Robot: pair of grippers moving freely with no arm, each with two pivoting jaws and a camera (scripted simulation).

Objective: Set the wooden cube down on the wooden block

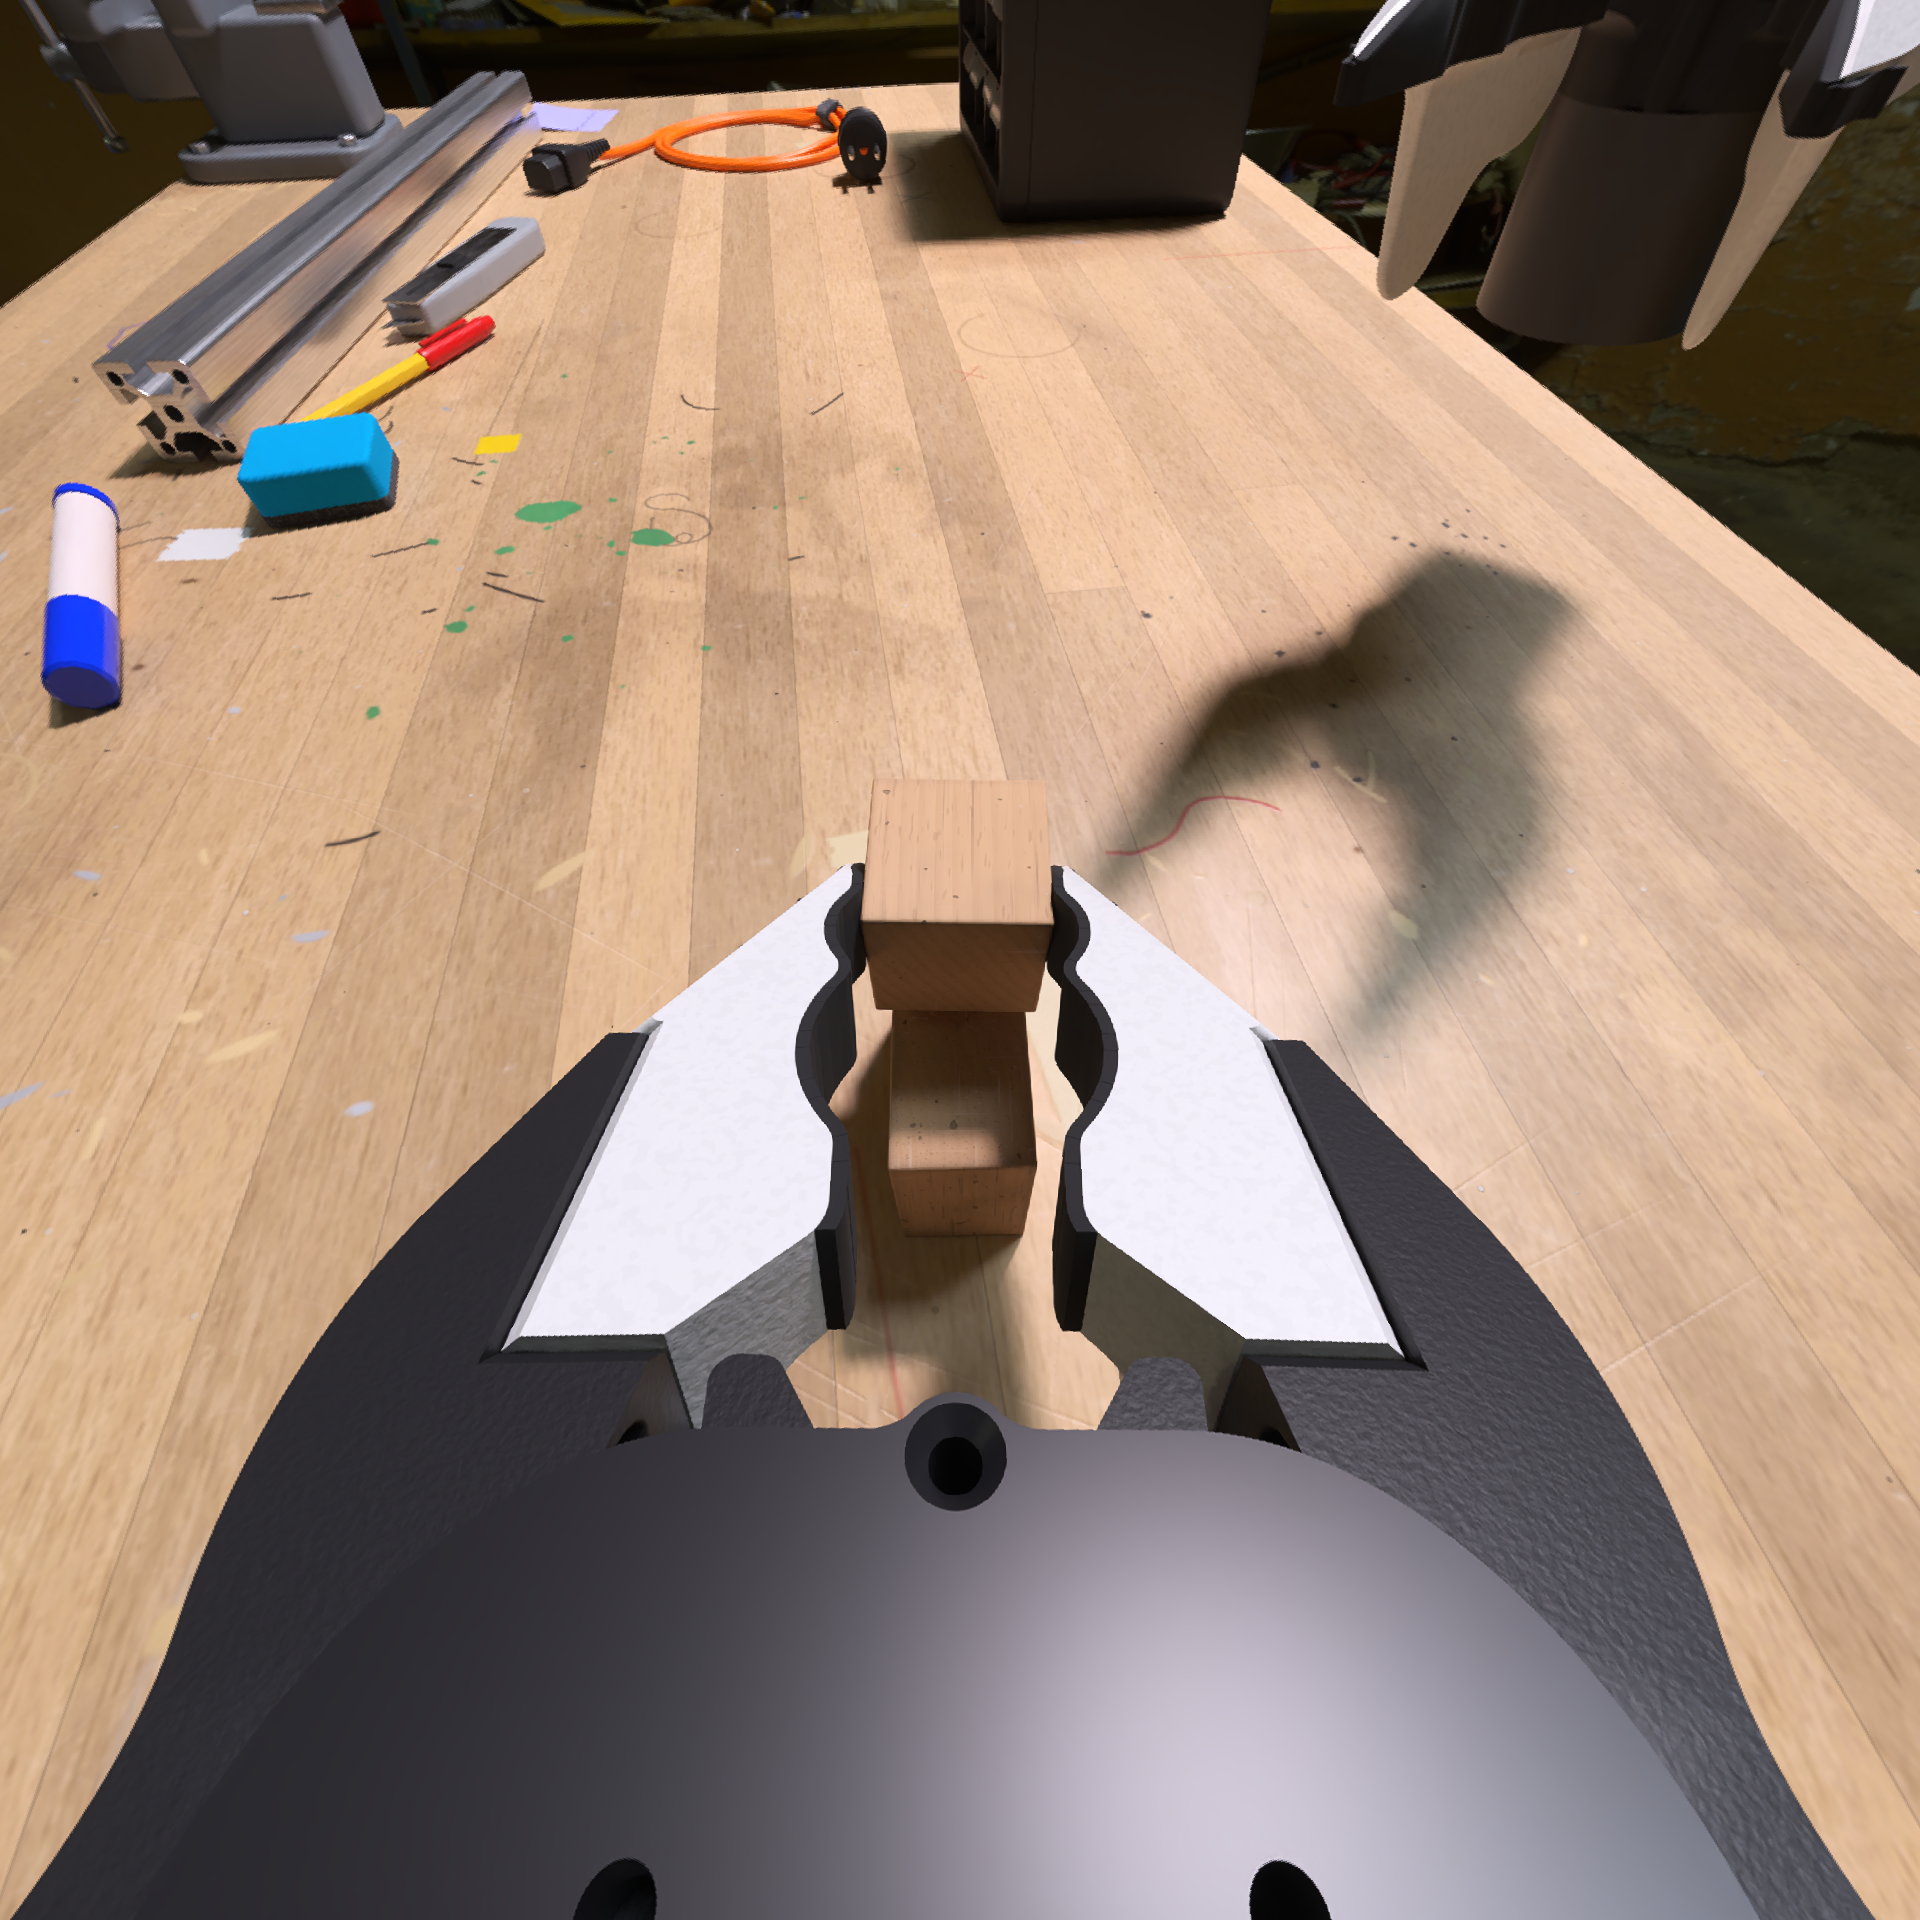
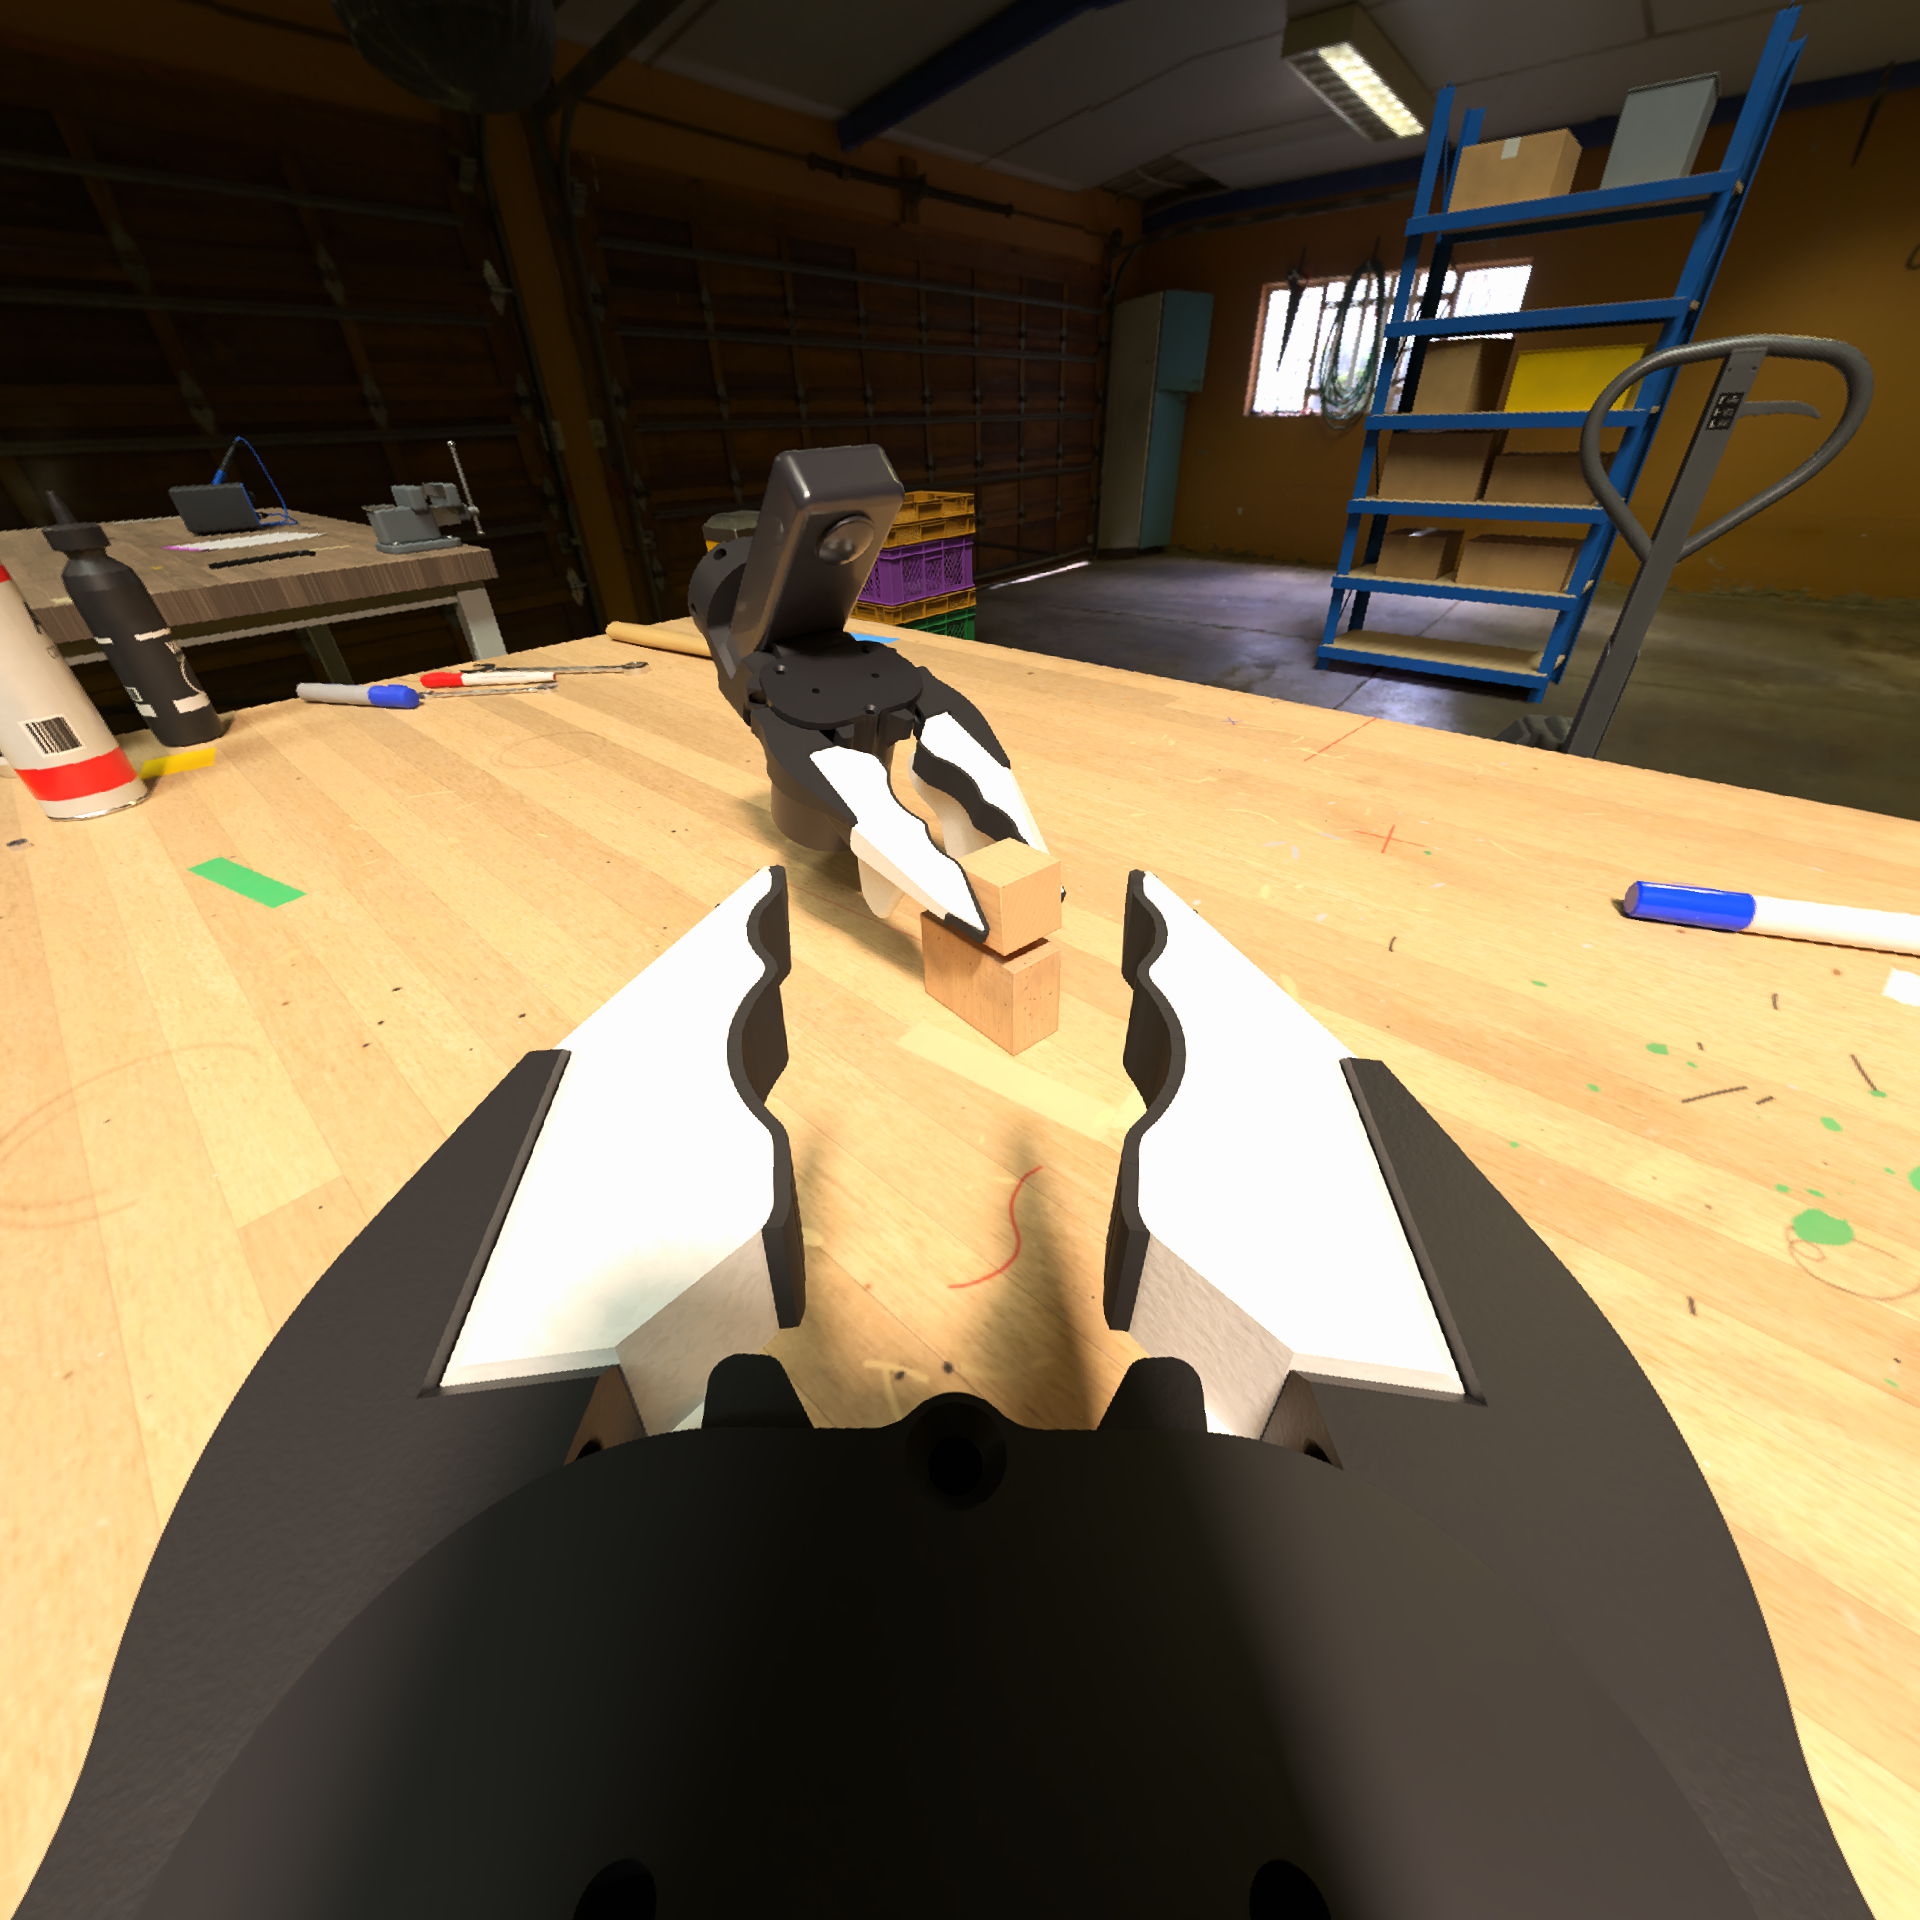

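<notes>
My left gripper is shut on the wooden cube, which it grips at the fingertips. The cube sits right over the far end of the wooden block, which lies on the table between my fingers. In the right wrist view the left gripper holds the cube, slightly tilted, at the top of the block. I cannot tell whether it touches or hangs a hair above. My right gripper is open and empty, above the table short of the stack. It also shows in the left wrist view.
On the workbench, at the left, lie a blue-capped marker, a blue eraser, a red and yellow pen and an aluminium rail. An orange cable and a dark box are at the far end. Another marker lies near the stack.
</notes>
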